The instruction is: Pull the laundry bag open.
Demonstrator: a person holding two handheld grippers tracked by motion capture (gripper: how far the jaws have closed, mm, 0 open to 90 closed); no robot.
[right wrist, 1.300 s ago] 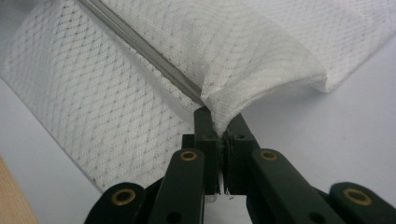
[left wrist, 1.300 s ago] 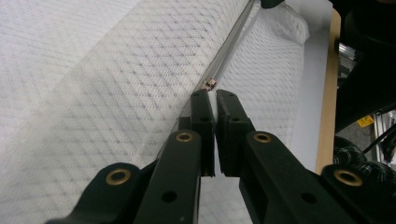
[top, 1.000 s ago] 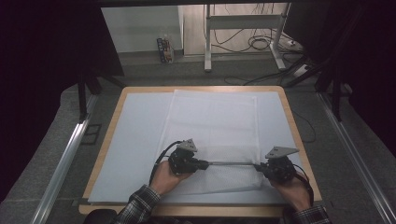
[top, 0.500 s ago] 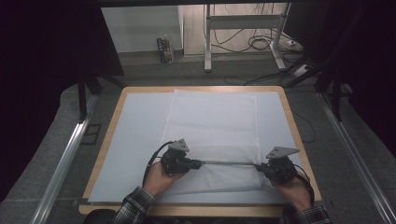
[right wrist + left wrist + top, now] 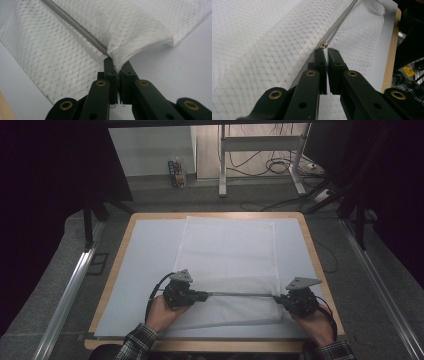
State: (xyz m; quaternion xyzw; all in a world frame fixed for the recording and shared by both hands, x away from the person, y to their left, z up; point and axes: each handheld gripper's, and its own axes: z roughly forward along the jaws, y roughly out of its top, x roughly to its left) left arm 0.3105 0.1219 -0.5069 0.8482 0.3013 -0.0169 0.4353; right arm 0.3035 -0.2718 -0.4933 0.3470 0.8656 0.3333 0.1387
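You are holding your left gripper (image 5: pixel 200 296) and right gripper (image 5: pixel 280 300) low near the table's near edge, jaws pinched together, facing each other.

The high view sits above the person's side of the worktop (image 5: pixel 150 250) and looks forward and down, far enough to take in the whole top and some floor past it. The left gripper view rides very close behind its own black jaws and looks along them over the white cloth (image 5: pixel 262 45), with the worktop's wooden edge at its right. The right gripper view is just as near, looking along its jaws. All three views share the cloth's lifted near edge
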